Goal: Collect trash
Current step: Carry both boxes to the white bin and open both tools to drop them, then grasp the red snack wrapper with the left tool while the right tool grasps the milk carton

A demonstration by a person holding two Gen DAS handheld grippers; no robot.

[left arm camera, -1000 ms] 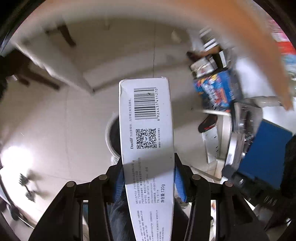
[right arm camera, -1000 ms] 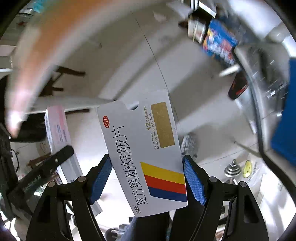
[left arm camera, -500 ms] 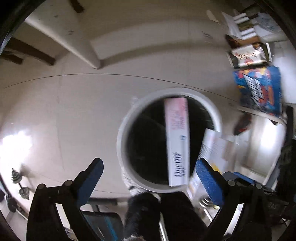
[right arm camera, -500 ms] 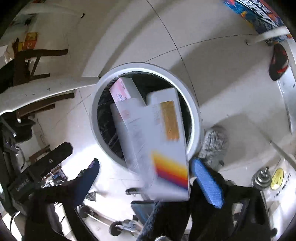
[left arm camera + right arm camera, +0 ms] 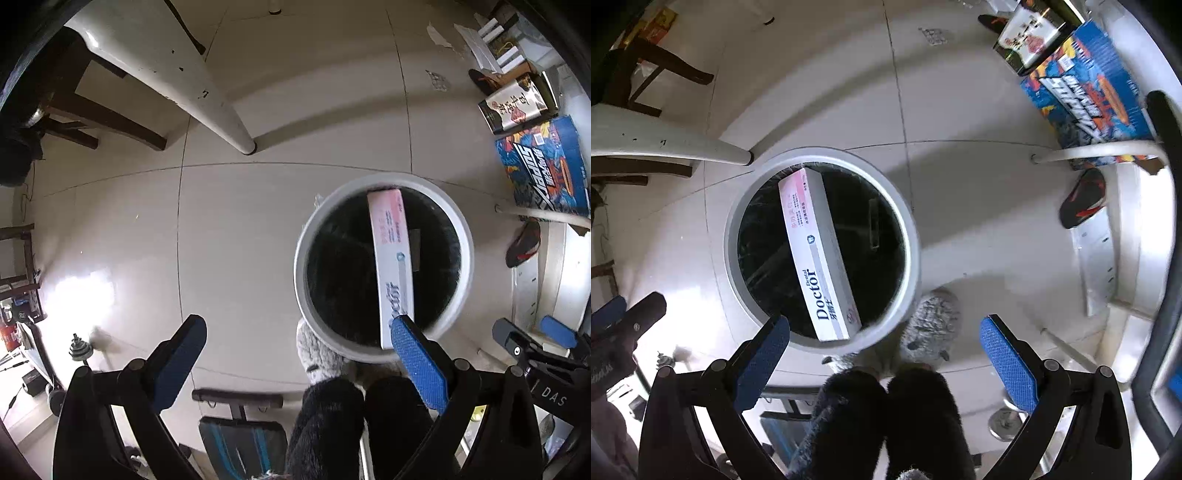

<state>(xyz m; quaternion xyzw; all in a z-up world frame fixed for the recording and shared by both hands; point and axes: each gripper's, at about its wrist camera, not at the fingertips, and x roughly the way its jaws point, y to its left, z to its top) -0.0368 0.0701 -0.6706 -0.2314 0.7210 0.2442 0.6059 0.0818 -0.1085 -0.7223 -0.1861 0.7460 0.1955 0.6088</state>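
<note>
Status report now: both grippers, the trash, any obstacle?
Left gripper open, empty. Right gripper open, empty. Toothpaste box lies slanted inside trash bin. Nothing blocking the bin.

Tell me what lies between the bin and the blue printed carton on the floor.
In the right wrist view, bare pale tile lies between the bin and the blue carton; nothing rests on that stretch, only a shadow across it.

Both tools emptied, toothpaste box [image 5: 816, 254] and tablet box now in bin [image 5: 912, 236]

Pale tiled floor [image 5: 258, 229] under bin [image 5: 301, 273]
</note>
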